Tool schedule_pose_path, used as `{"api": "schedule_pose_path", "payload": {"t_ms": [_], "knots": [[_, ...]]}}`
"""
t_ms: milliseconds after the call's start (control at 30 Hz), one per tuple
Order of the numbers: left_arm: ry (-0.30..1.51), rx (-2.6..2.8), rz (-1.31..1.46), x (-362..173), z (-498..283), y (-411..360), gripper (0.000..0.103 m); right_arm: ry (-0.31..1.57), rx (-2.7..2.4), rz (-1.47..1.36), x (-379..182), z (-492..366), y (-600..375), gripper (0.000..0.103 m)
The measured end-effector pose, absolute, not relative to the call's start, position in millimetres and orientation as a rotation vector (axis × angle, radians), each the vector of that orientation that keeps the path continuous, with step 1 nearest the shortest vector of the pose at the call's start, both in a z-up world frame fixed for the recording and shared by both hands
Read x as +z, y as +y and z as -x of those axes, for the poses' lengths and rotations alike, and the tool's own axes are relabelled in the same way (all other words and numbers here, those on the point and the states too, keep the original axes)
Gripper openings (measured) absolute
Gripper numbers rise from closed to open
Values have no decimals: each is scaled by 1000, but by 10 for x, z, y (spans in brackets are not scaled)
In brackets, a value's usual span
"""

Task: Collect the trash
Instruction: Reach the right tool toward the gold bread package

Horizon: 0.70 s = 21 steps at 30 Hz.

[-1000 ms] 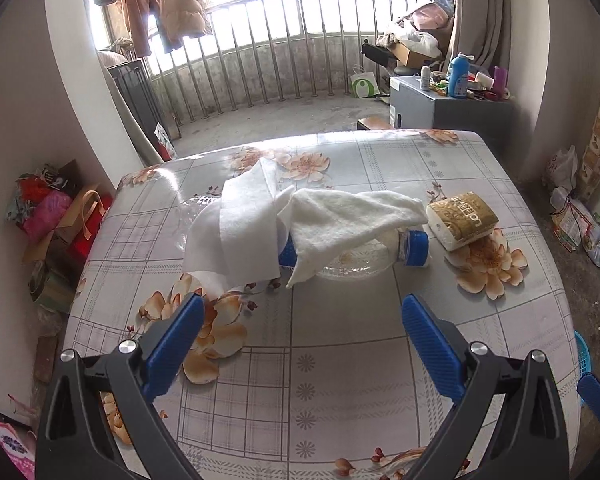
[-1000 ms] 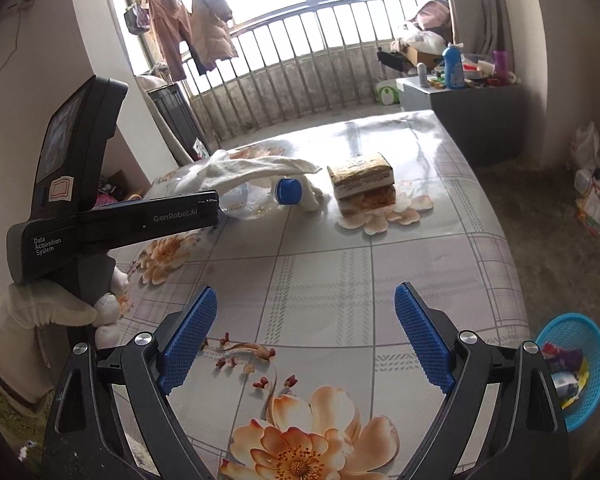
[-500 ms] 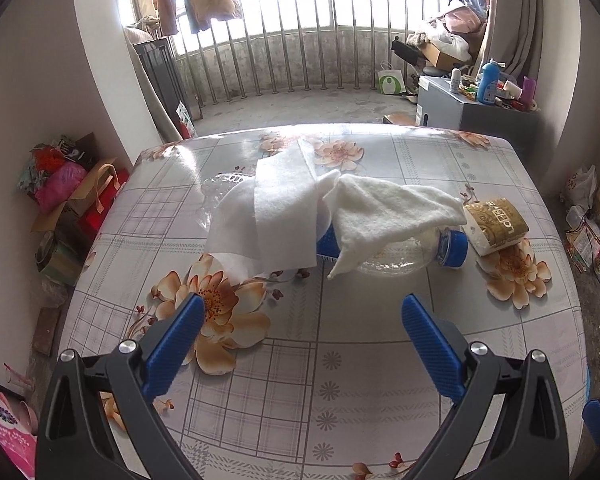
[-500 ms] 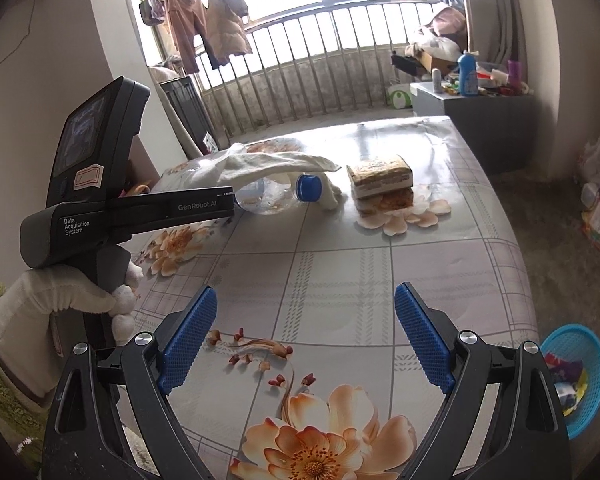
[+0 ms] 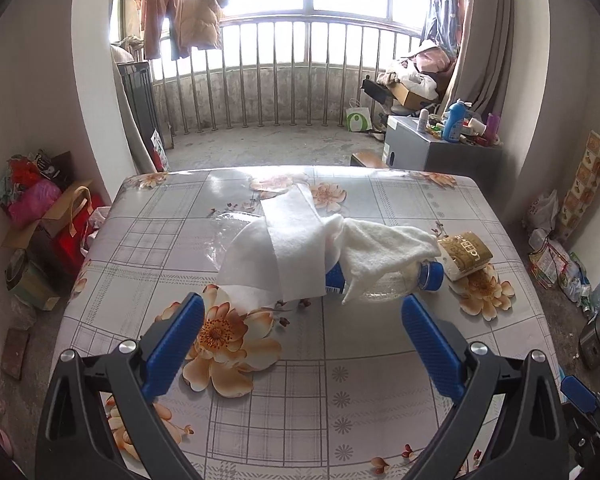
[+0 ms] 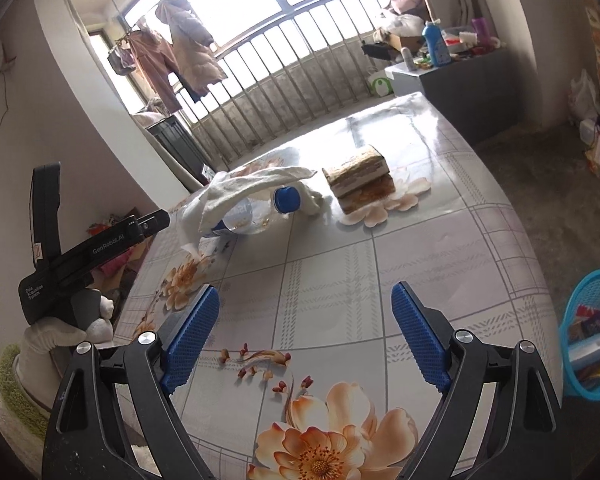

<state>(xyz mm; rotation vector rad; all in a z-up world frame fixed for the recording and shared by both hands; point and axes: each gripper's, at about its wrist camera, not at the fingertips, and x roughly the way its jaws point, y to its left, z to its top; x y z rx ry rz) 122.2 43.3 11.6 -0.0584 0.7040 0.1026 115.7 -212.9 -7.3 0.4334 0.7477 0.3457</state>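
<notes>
a clear bottle [image 5: 396,280] with a blue cap lies on its side mid-tabletop [image 5: 380,380], draped by a white cloth [image 5: 380,246] and a paper sheet [image 5: 276,256]; a brown packet [image 5: 466,254] sits just beside the cap. the left tongs [image 5: 302,330] hang wide and empty, tilted down, short of the bottle. the right tongs [image 6: 305,330] are wide too, having just narrowed slightly, nothing between them, rolled aslant. a gloved hand [image 6: 56,336] grips the left handle. a blue basket [image 6: 588,292] stands on the floor.

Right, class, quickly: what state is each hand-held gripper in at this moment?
Left hand-held gripper: open, holding nothing.
Right hand-held gripper: open, holding nothing; its jaws have just been closing slightly.
</notes>
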Motion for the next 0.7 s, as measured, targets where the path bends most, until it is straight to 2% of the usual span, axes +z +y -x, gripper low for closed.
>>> {"api": "schedule_pose_path", "payload": {"t_ms": [133, 400, 533, 700], "knots": [[657, 35, 101, 202, -1115, 598, 97, 769, 326, -508, -70, -1212, -2199, 73], [579, -135, 137, 242, -1019, 782, 96, 777, 313, -585, 47, -1336, -2224, 67], [552, -203, 136, 233, -1073, 812, 91, 806, 298, -607, 84, -1476, -2225, 66], [515, -306, 141, 234, -1204, 764, 79, 842, 271, -645, 137, -1730, -2265, 66]]}}
